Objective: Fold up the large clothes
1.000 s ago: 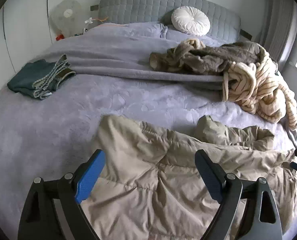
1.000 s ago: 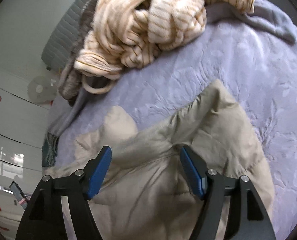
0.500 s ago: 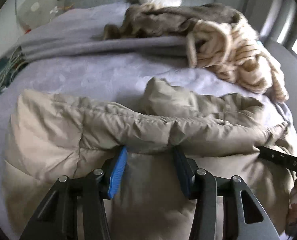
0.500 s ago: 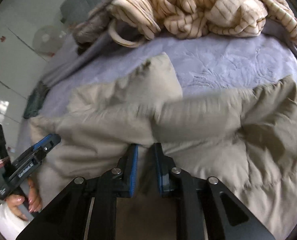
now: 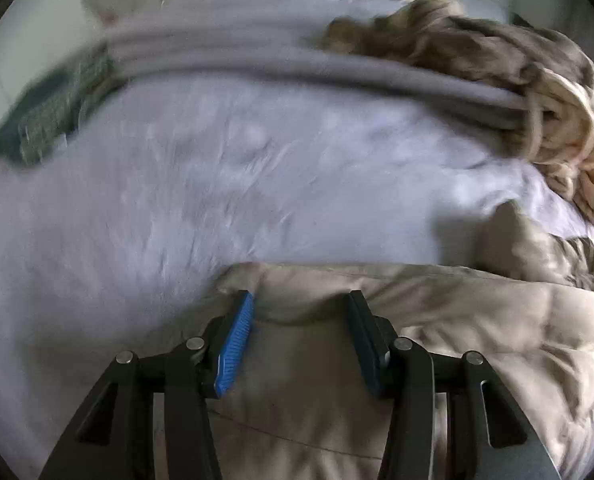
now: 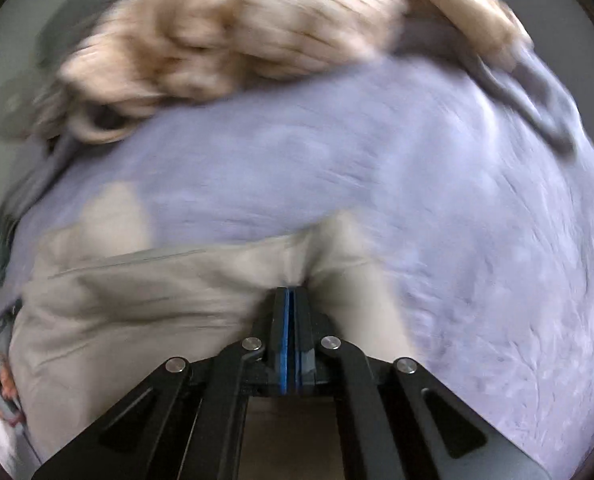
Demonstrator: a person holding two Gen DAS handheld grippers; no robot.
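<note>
Big bed w/ pale lavender fleecy cover (image 5: 217, 200) fills most of both views, blurred by motion. Beige quilted puffer jacket (image 5: 437, 320) lies on the near part of the bed, its top edge running across the frame just ahead of both tools; one puffy corner sticks up at right in left wrist view. Grey folded blanket roll (image 5: 297, 64) stretches across the far side of the bed. Cream striped knit garment (image 6: 257, 40) sits heaped at the far right of the bed, next to a brown furry throw (image 5: 477, 44). Dark teal folded garment (image 5: 29, 128) lies far left, well apart from the jacket.

Left hand-held gripper (image 5: 300, 300): blue pads spread, jacket edge bulging between them, pads flanking the fabric; can't tell if they're touching it. Right hand-held gripper (image 6: 289, 294): pads pressed together, pinching a fold of the jacket's edge, fabric puckering at the tips.
</note>
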